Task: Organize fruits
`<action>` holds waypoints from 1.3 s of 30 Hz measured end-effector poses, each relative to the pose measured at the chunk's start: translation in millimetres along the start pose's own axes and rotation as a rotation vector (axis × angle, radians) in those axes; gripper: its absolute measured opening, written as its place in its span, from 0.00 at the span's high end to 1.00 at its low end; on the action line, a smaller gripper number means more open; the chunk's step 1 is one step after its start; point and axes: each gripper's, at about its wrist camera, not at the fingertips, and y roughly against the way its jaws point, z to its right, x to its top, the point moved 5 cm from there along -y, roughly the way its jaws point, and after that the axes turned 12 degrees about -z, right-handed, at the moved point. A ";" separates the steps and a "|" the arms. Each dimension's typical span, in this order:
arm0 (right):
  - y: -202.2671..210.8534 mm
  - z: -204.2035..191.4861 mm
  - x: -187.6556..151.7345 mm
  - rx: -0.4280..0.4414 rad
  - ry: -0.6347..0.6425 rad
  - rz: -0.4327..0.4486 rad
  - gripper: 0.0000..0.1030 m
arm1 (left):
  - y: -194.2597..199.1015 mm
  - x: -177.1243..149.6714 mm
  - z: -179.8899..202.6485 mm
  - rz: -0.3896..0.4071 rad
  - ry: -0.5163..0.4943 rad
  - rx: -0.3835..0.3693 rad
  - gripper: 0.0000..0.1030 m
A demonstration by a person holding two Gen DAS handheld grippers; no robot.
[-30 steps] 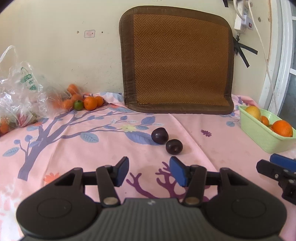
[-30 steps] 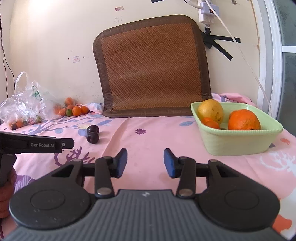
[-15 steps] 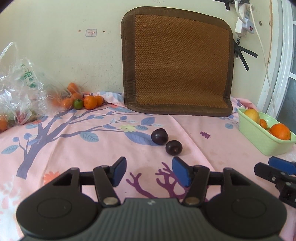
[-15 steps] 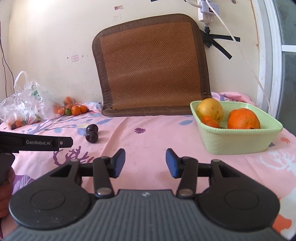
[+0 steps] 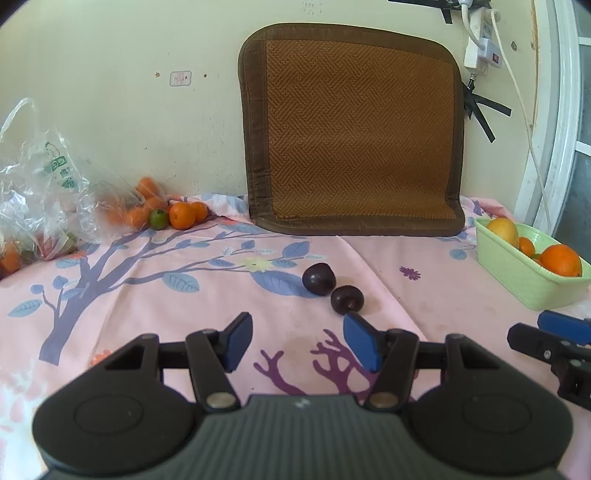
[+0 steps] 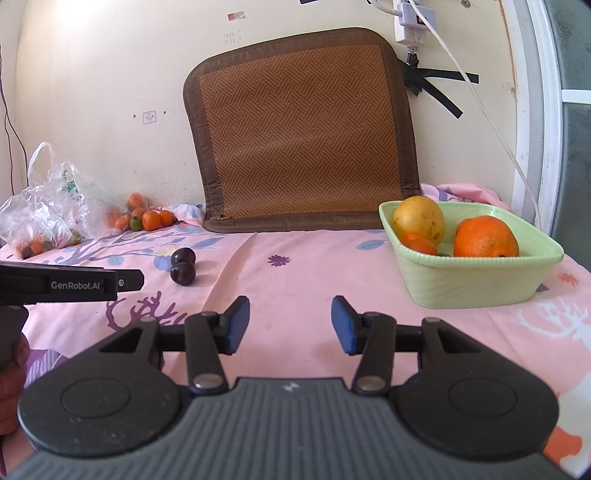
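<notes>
Two dark plums lie touching on the pink cloth: the near plum (image 5: 346, 300) and the far plum (image 5: 318, 278), also in the right wrist view (image 6: 183, 274). My left gripper (image 5: 297, 341) is open and empty, just short of the near plum. My right gripper (image 6: 290, 324) is open and empty, left of the light green basket (image 6: 476, 282), which holds an orange (image 6: 485, 238), a yellow fruit (image 6: 419, 220) and a small orange piece. The basket also shows in the left wrist view (image 5: 517, 275).
Small oranges and a green fruit (image 5: 177, 216) lie by a clear plastic bag (image 5: 40, 206) at the back left. A brown woven mat (image 5: 354, 136) leans on the wall. A power strip and cable (image 6: 410, 16) hang at the upper right.
The left gripper's jaws have opened wider and it has drawn back slightly. The right gripper's jaws have opened a little wider. The fruits have not moved.
</notes>
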 end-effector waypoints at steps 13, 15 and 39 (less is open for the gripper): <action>0.1 -0.2 -0.9 -0.007 0.002 0.001 0.47 | 0.4 -0.1 -1.5 0.001 0.005 -0.003 0.40; -0.1 -0.3 -0.7 -0.007 0.003 0.001 0.47 | 0.3 -0.1 -1.6 0.001 0.006 -0.003 0.40; -2.8 -1.0 -0.8 -0.016 0.019 -0.016 0.47 | 1.4 -0.3 -2.8 0.002 0.014 -0.003 0.38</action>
